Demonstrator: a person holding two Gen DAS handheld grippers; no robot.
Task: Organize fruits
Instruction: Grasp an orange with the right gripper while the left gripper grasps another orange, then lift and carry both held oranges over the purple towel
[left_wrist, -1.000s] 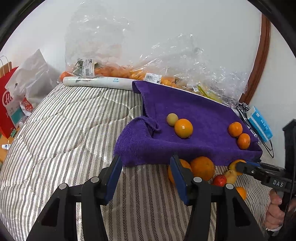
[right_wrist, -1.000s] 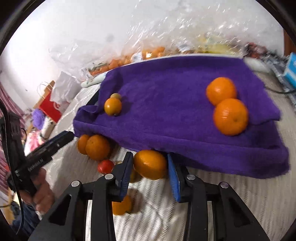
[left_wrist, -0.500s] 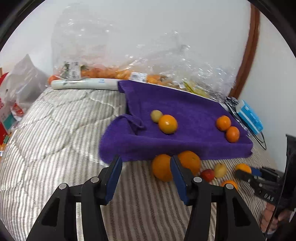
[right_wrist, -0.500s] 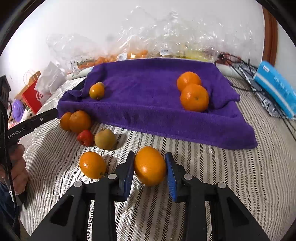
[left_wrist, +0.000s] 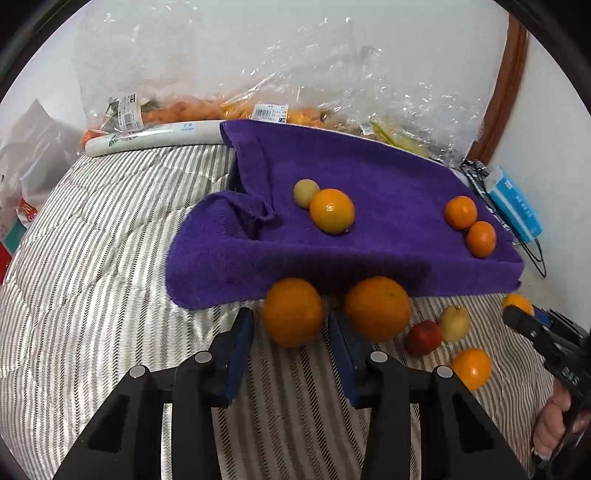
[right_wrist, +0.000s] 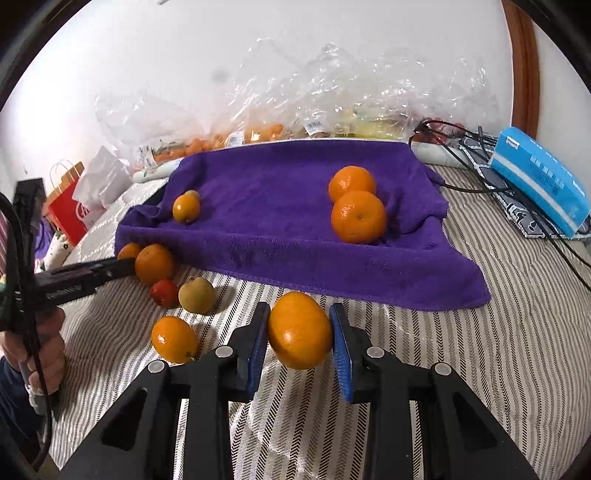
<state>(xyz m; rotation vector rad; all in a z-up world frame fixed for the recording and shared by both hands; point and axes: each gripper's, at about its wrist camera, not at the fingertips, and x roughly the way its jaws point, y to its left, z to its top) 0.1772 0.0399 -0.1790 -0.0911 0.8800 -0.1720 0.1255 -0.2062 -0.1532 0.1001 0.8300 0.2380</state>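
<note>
In the left wrist view my left gripper (left_wrist: 290, 321) is closing around an orange (left_wrist: 293, 312) on the striped bed at the purple towel's (left_wrist: 369, 177) front edge; a thin gap still shows at the left pad. A bigger orange (left_wrist: 376, 308) lies just to its right. My right gripper (right_wrist: 299, 314) is shut on another orange (right_wrist: 299, 330), held over the bed in front of the towel (right_wrist: 277, 177). On the towel lie an orange (left_wrist: 331, 211) beside a small yellow fruit (left_wrist: 306, 192), and two mandarins (right_wrist: 358, 216) at the right.
Loose on the bed are a red fruit (right_wrist: 164, 292), a yellow-green fruit (right_wrist: 196, 295) and a small orange (right_wrist: 174, 339). Clear bags of fruit (left_wrist: 221, 107) and a white roll (left_wrist: 155, 138) line the wall. A blue tissue pack (right_wrist: 539, 181) and cables (right_wrist: 461, 136) lie to the right.
My left gripper moved forward onto the orange at the towel's edge and its jaws narrowed around it. My right gripper drew back from the towel, still holding its orange.
</note>
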